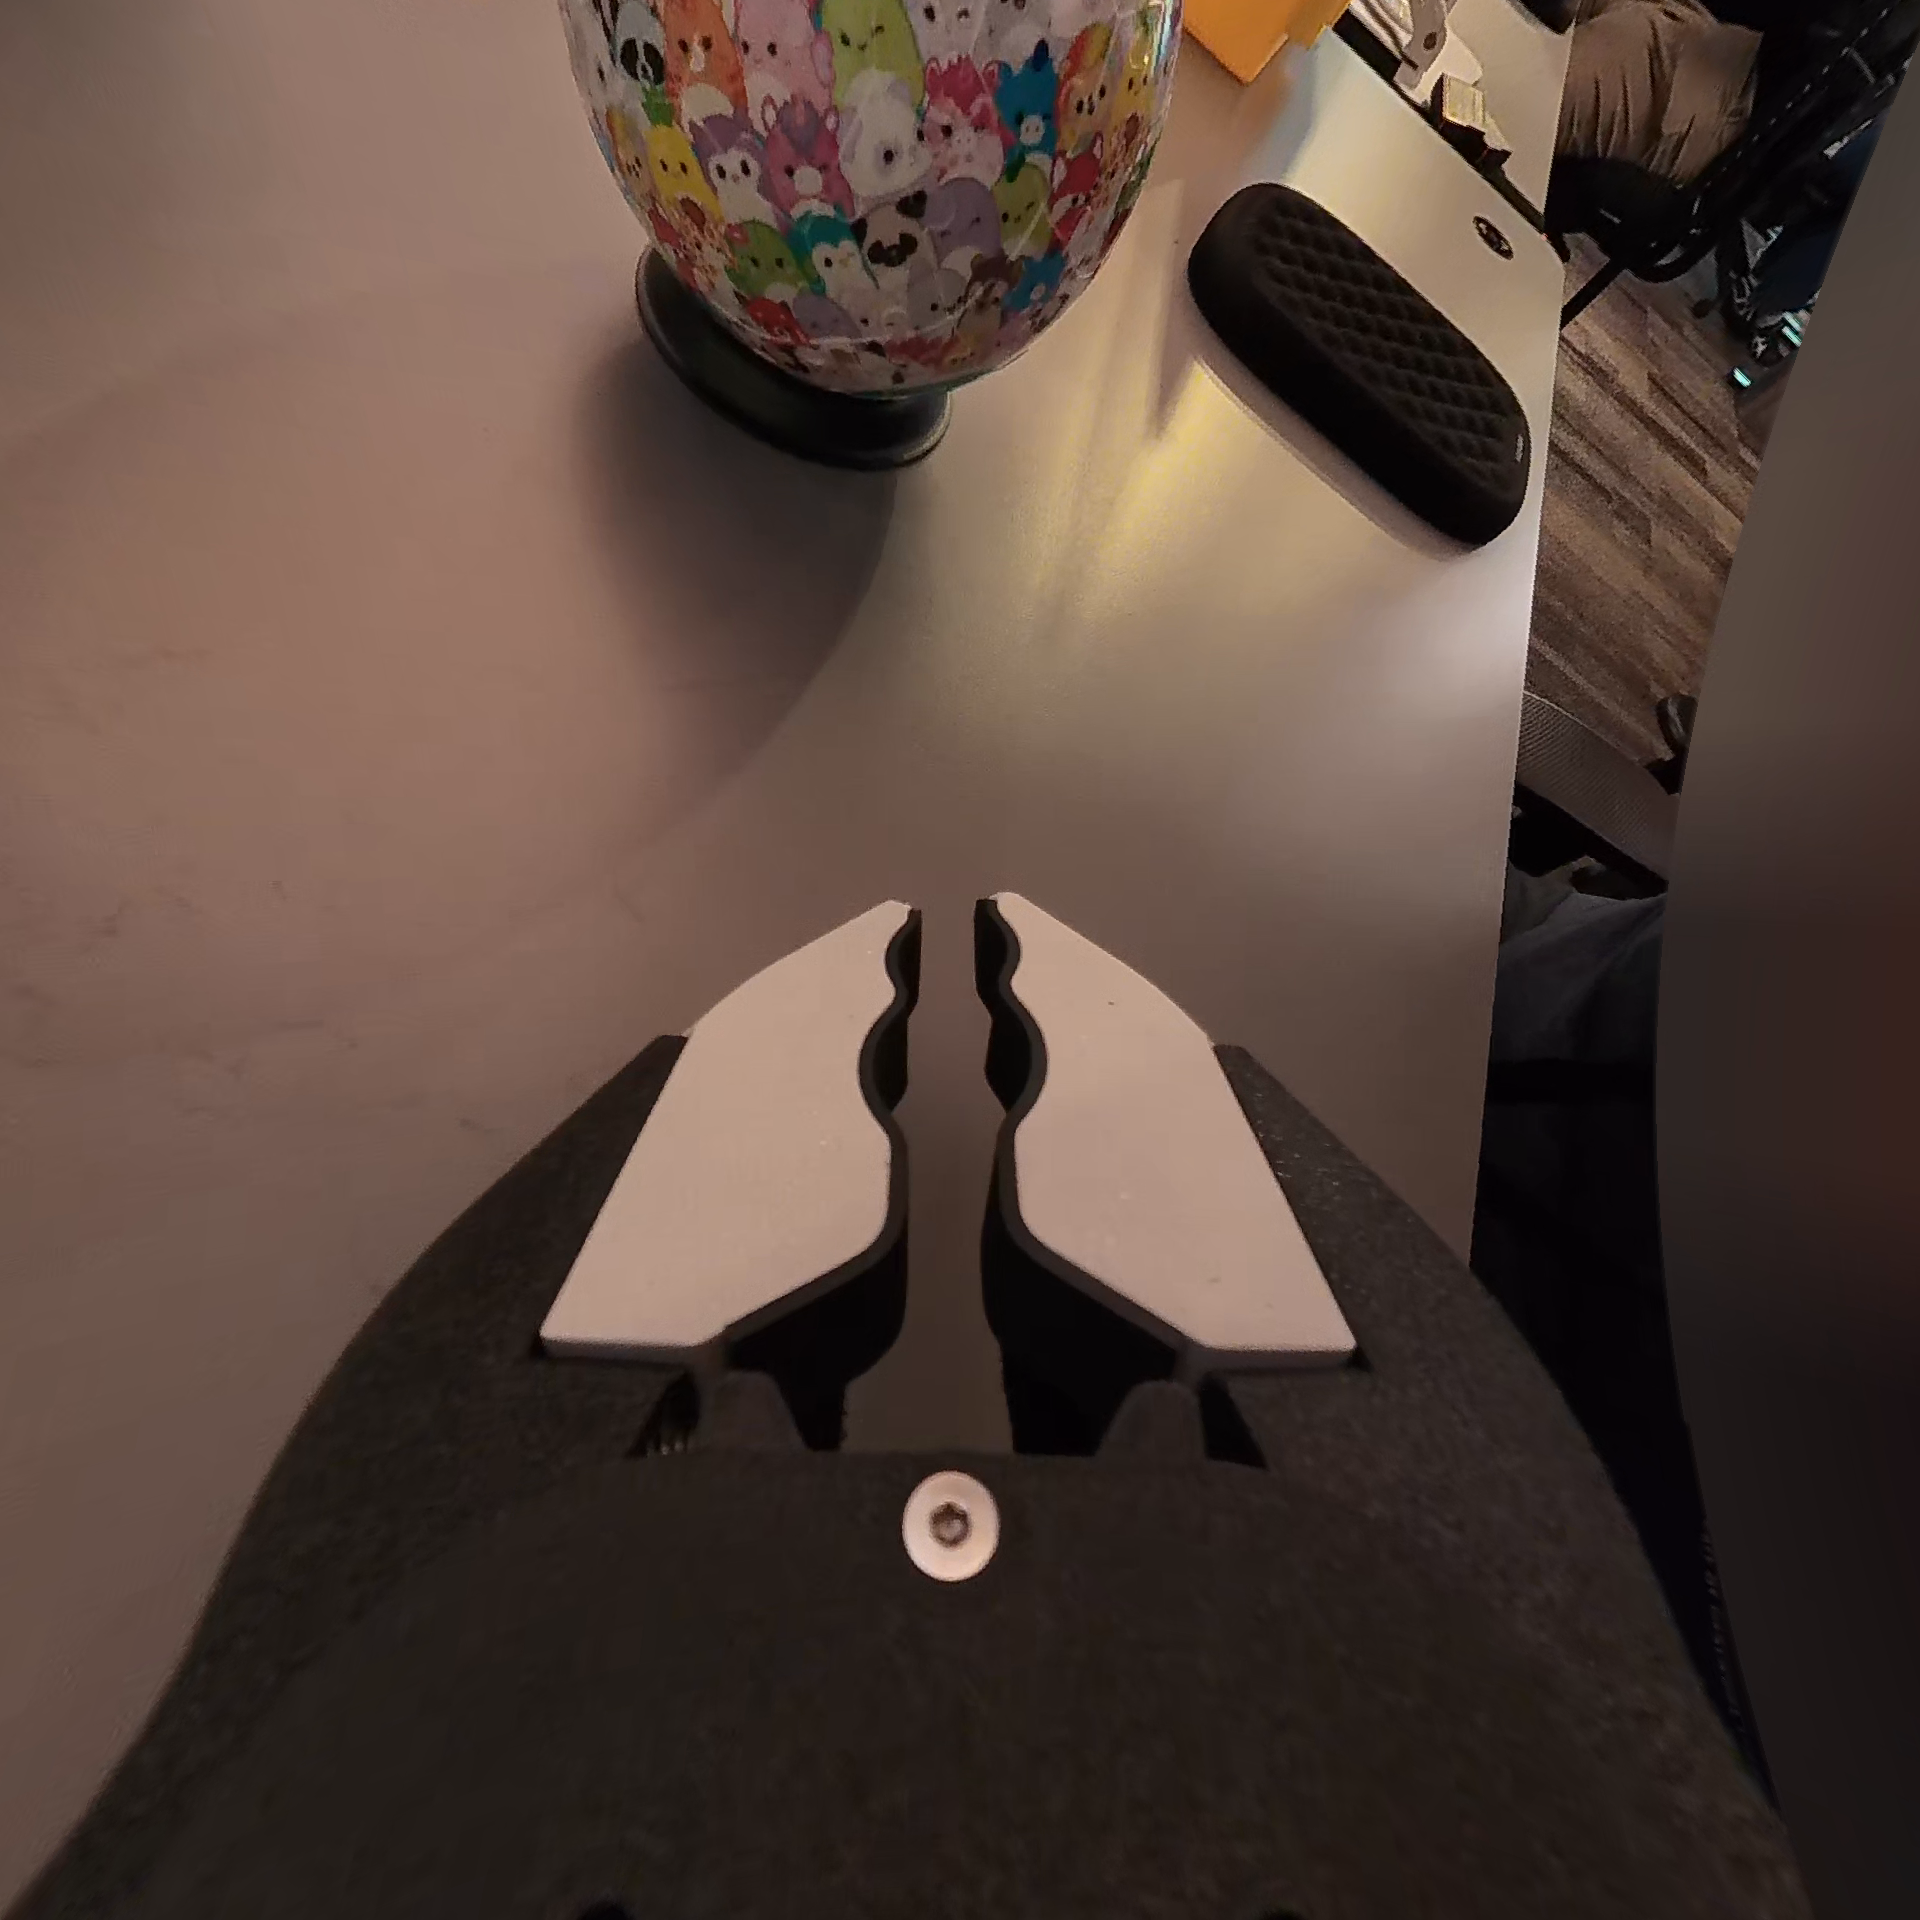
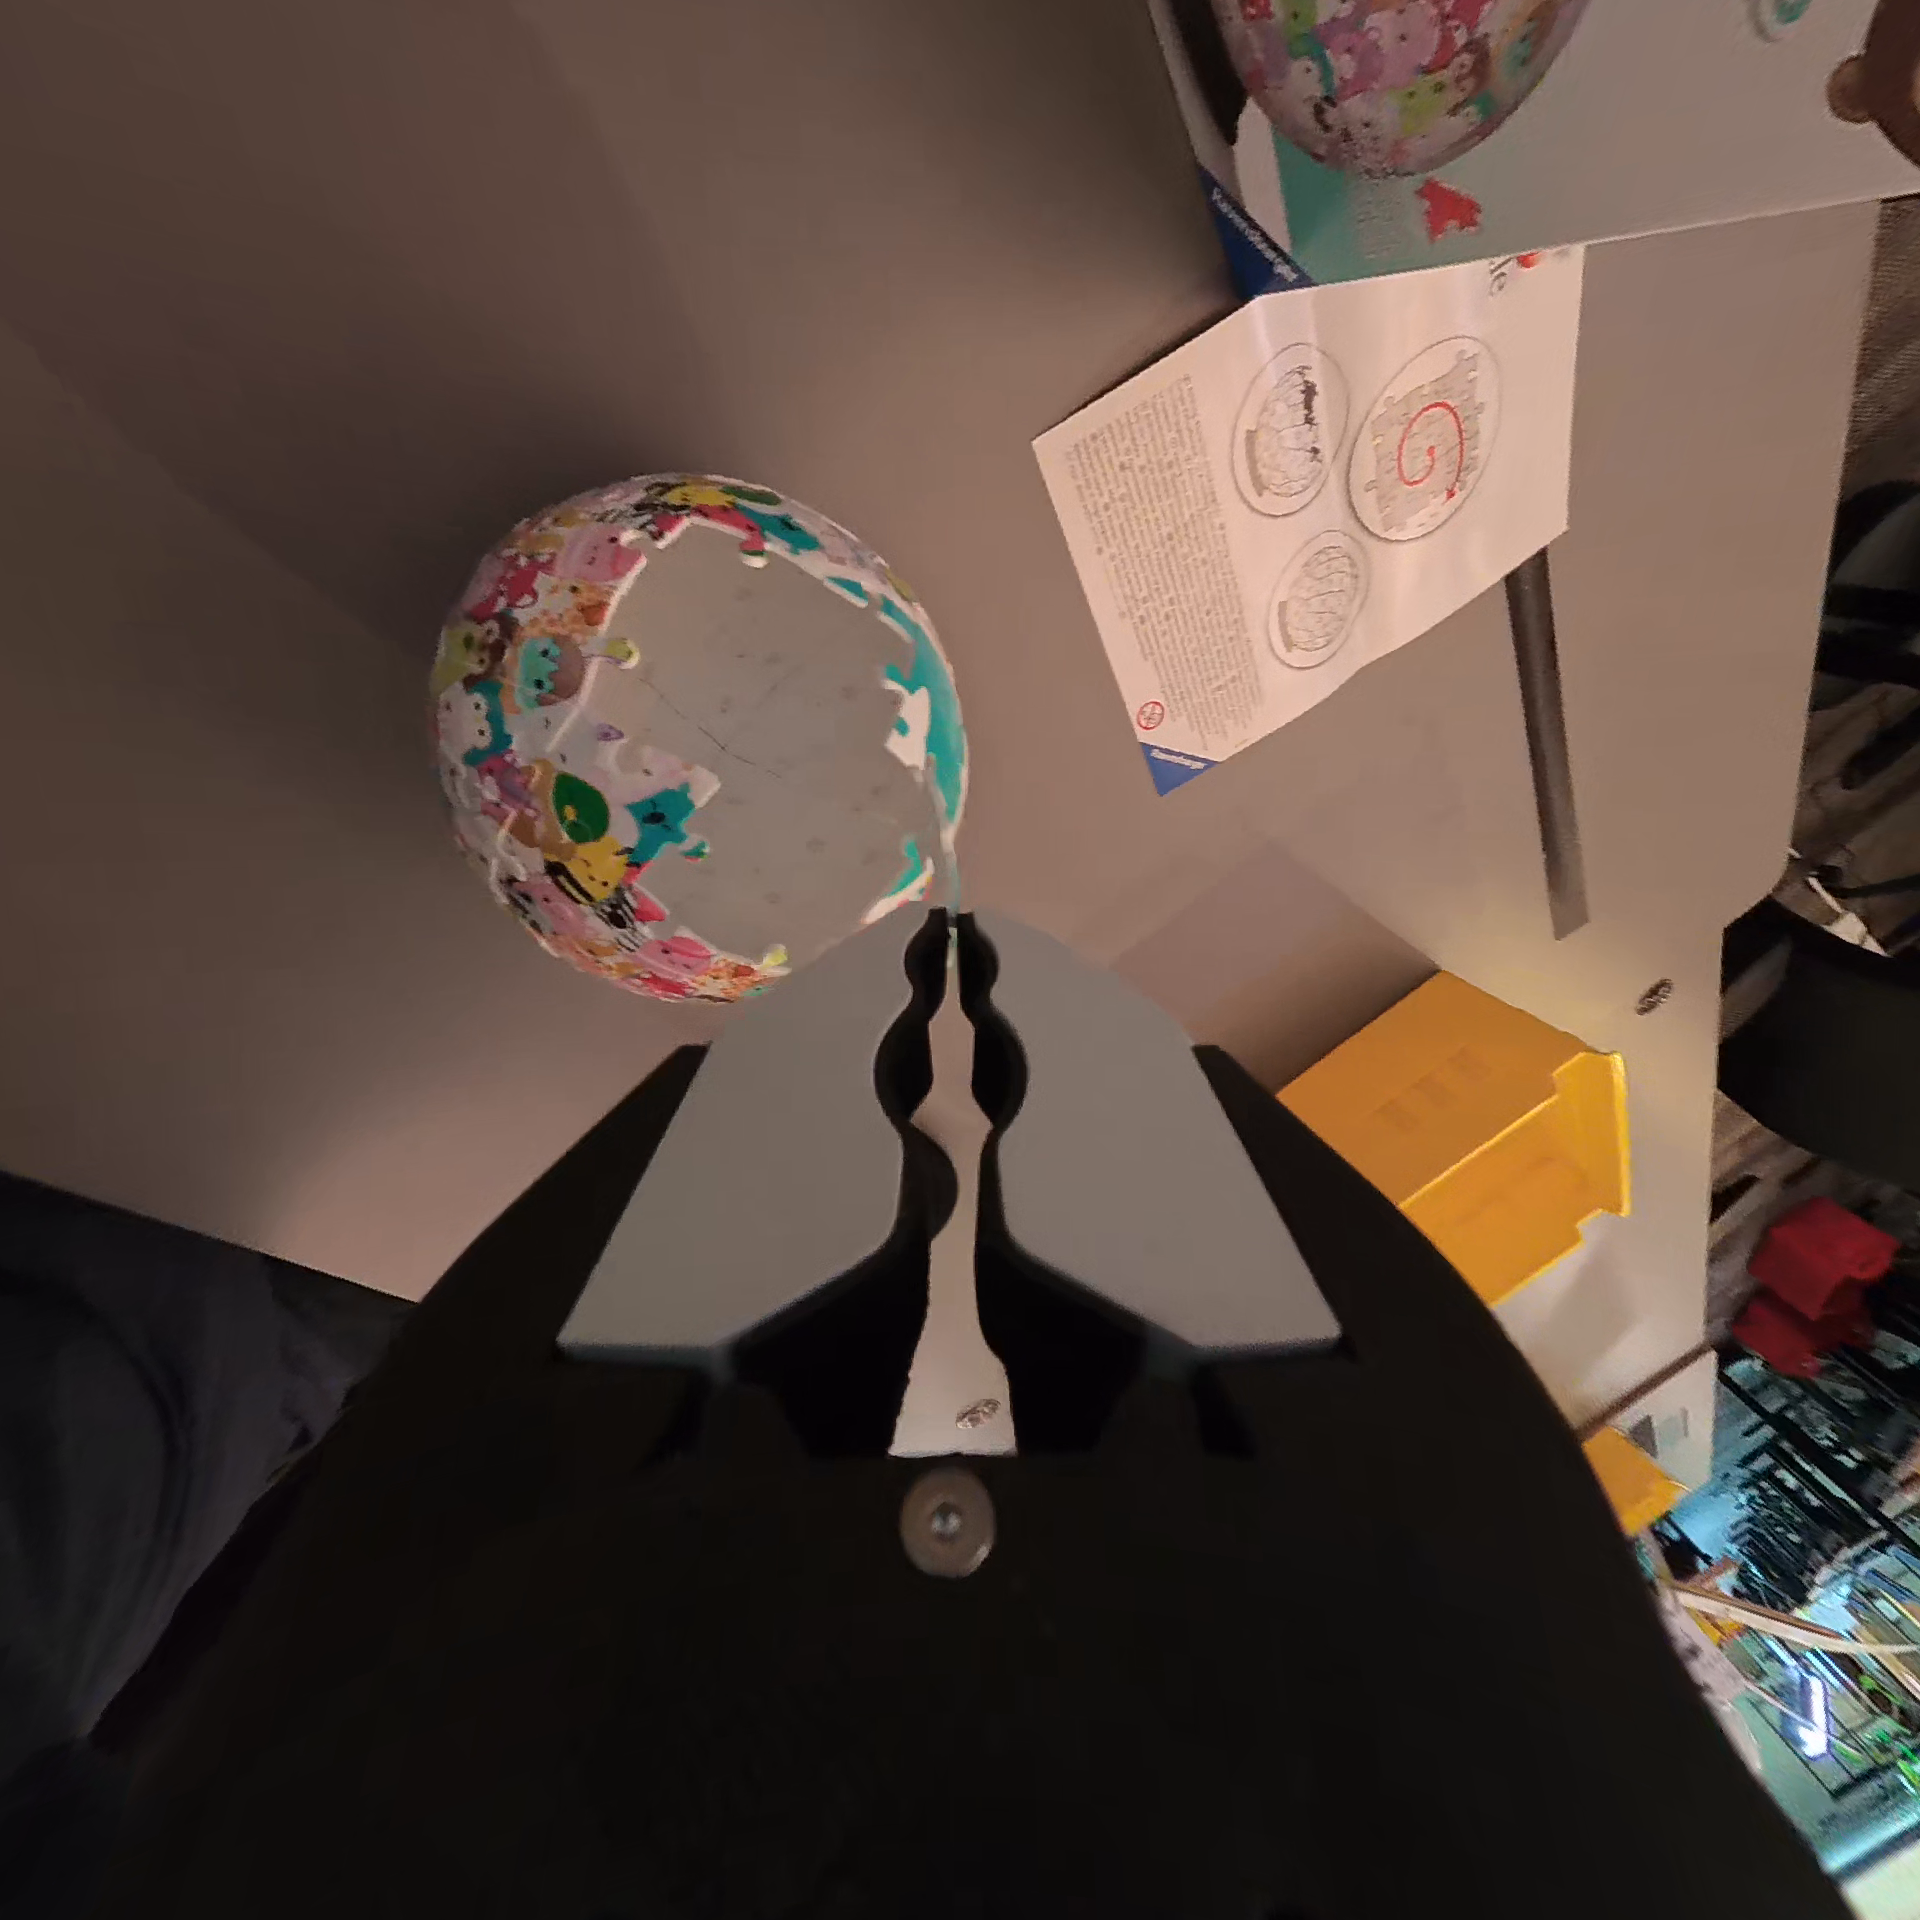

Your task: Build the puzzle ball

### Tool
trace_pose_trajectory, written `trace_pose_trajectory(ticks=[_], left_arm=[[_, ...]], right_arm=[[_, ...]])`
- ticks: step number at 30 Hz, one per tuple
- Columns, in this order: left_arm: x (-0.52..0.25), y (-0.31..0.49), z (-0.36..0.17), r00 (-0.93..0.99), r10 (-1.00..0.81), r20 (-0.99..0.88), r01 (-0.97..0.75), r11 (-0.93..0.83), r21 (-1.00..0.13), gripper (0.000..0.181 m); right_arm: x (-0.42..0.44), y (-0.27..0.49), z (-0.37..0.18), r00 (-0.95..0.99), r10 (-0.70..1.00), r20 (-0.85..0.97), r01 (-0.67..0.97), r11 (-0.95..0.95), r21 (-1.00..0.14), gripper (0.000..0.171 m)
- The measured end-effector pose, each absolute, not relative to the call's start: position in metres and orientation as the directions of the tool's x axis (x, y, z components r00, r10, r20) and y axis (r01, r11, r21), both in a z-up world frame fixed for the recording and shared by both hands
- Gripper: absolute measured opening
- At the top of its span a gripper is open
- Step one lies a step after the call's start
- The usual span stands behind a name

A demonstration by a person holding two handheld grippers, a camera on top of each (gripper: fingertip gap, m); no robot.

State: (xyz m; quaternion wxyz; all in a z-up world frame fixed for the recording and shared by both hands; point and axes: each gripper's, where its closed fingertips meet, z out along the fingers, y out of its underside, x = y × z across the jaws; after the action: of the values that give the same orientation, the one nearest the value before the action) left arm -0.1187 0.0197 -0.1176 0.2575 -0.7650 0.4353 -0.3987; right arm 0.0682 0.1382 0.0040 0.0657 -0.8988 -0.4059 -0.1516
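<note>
A half-built puzzle ball (image 2: 582, 727), printed with bright cartoon animals, gapes open on top. The right claw (image 2: 951, 920) pinches a thin teal piece (image 2: 953, 883) at its rim; the left claw (image 1: 947, 914) is narrowly parted, empty. It sits on a pale surface (image 1: 312, 727) beside a yellow bin (image 2: 1486, 1122).

office/lab workspace | long pale desk (image 1: 312, 623) with cable grommet (image 1: 1493, 231) | black wrist rest (image 1: 1361, 358) on desk | office chair (image 1: 1662, 197) beyond desk edge | wood-look floor (image 1: 1652, 499) | yellow bins (image 2: 1496, 1132) | cluttered shelving (image 2: 1808, 1600) behind desk

Bare table (image 1: 312, 623) before puzzle ball (image 1: 883, 177)
</note>
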Motion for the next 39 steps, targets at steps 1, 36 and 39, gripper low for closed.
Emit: trace_pose_trajectory(ticks=[1,36,39], left_arm=[[-0.119,0.020,-0.117,0.302,-0.871,0.387,-0.460,-0.489,-0.741,0.009],[-0.020,0.001,-0.080,0.598,-0.701,0.388,-0.057,-0.520,-0.852,0.031],[-0.006,0.016,-0.089,0.648,-0.629,0.429,0.005,-0.560,-0.829,0.040]], right_arm=[[0.067,0.137,0.002,0.625,0.712,0.321,0.750,-0.661,0.007,0.003],[0.164,0.078,-0.028,0.703,0.711,0.010,0.369,-0.353,-0.860,0.003],[0.162,0.131,-0.037,0.688,0.723,-0.064,0.293,-0.357,-0.887,0.003]])
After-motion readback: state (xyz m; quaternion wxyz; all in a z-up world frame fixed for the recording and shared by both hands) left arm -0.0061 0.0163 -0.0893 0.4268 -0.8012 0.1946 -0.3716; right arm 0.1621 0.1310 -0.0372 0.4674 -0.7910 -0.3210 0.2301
